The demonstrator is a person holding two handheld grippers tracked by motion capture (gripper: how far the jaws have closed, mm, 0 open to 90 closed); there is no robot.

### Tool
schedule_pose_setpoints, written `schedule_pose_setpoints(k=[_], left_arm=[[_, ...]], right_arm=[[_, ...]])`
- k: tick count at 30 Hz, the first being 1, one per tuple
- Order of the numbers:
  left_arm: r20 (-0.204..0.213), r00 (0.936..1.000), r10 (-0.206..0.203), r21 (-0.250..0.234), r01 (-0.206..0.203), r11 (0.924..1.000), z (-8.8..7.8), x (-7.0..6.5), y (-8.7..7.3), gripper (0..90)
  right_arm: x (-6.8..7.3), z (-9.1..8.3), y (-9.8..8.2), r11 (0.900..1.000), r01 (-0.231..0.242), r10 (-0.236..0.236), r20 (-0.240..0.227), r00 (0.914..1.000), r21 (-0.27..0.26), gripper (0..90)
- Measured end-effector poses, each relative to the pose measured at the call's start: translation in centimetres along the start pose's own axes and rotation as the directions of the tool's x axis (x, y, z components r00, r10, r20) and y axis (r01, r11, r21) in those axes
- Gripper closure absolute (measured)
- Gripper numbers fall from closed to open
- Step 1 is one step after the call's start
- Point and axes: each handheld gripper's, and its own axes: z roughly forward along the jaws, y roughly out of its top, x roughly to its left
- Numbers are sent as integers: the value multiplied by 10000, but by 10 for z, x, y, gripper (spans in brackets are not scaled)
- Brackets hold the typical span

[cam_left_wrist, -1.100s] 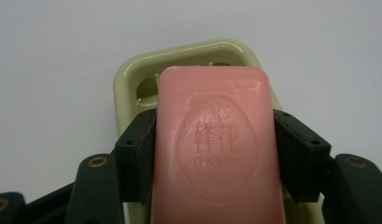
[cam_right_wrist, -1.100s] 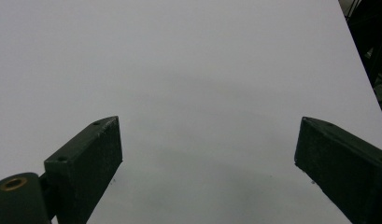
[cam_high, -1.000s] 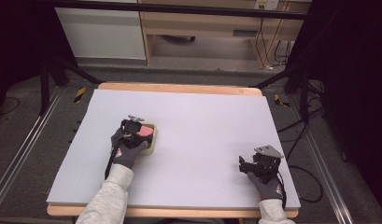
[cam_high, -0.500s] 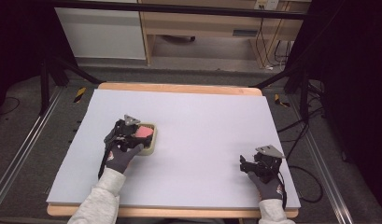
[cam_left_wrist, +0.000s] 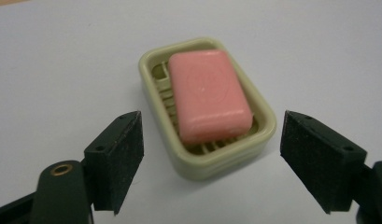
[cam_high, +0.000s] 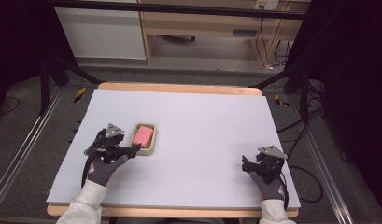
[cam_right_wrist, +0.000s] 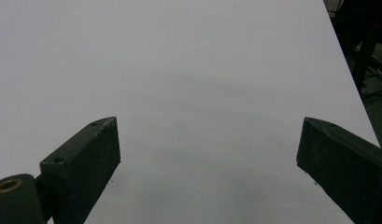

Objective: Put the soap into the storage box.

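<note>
A pink bar of soap [cam_high: 143, 135] lies in a pale green soap dish [cam_high: 152, 142] on the left half of the white table top. My left gripper [cam_high: 134, 150] sits just near-left of the dish, pointing at it. In the left gripper view the soap [cam_left_wrist: 209, 95] rests flat in the dish [cam_left_wrist: 212, 165]. My left gripper [cam_left_wrist: 212, 140] is open; its jaws have just been opening, and the pads [cam_left_wrist: 125, 154] stand clear on both sides of the dish's near end. My right gripper [cam_high: 247, 164] rests at the near right, open [cam_right_wrist: 207, 144] over bare table.
The white table top [cam_high: 202, 121] has a wooden edge at the far side. Black frame legs and cables stand beyond the table's left and right sides. A cable trails from each gripper toward the near edge.
The left hand has drawn back leftward and toward the near edge, off the dish. Its jaws have opened, leaving the soap in the dish. The right hand has stayed put.
</note>
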Motion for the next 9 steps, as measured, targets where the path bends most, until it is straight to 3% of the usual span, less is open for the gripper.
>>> schedule_pose_setpoints(k=[9], left_arm=[[-809,9951,-561,-30,561,9984,-11,28,-40,225]], right_arm=[[-1,2,-2,9999,48,-50,127,9999,135,62]])
